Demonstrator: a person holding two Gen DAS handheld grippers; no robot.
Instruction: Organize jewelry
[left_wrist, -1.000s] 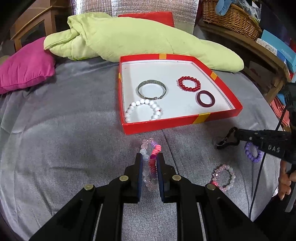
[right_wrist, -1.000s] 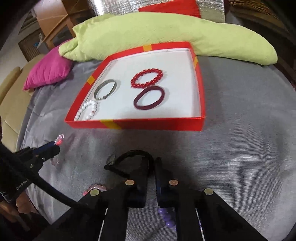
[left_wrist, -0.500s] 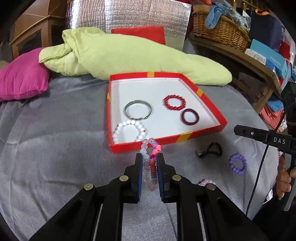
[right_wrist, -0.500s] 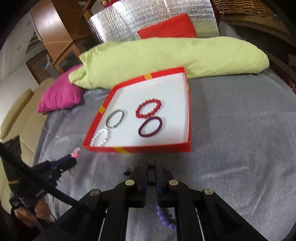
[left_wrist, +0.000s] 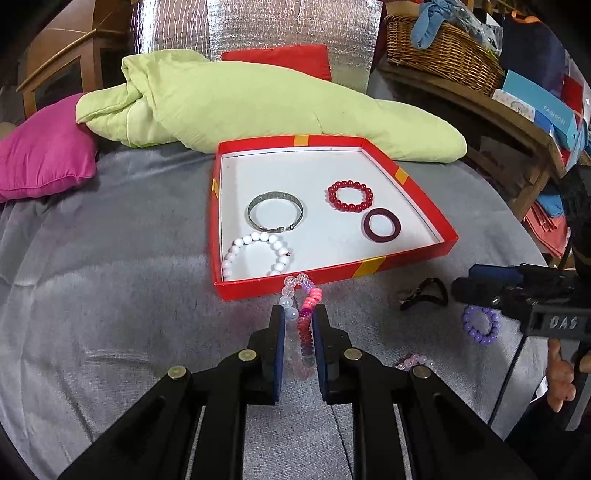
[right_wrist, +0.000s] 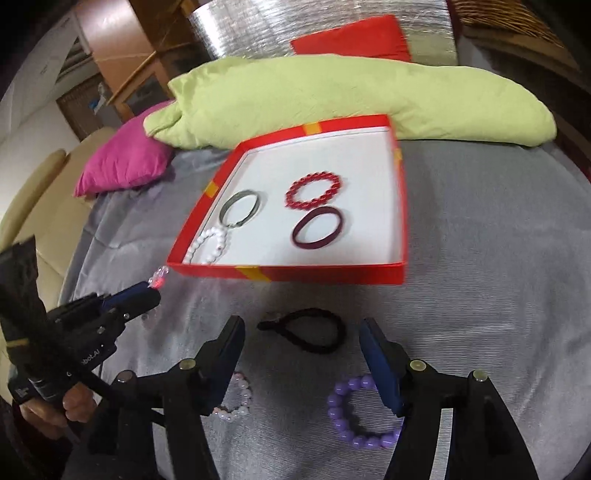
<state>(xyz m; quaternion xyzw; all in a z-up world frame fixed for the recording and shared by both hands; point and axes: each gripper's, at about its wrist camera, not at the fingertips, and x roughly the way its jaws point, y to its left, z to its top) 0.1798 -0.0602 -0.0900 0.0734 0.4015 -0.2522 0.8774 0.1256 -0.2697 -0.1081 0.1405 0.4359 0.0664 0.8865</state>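
Observation:
A red box (left_wrist: 373, 266) (right_wrist: 288, 276) with a white floor holds a silver bangle (left_wrist: 275, 211), a white bead bracelet (left_wrist: 255, 254), a red bead bracelet (left_wrist: 350, 195) and a dark red ring (left_wrist: 382, 225). My left gripper (left_wrist: 299, 314) is shut on a pink and clear bead bracelet (left_wrist: 306, 314), held just in front of the box's near wall. My right gripper (right_wrist: 301, 325) is open above a black hair tie (right_wrist: 306, 330) on the grey cover. A purple bead bracelet (right_wrist: 360, 417) (left_wrist: 480, 325) and a pale pink bracelet (right_wrist: 236, 400) lie near it.
A green quilt (left_wrist: 258, 107) and a magenta pillow (left_wrist: 44, 155) lie behind the box. A wicker basket (left_wrist: 443, 55) and boxes stand on a wooden shelf at the right. The grey cover (left_wrist: 110, 295) spreads to the left.
My right gripper has opened and let the black hair tie drop onto the cover. My left gripper has lifted and carried the pink bracelet towards the box's near wall.

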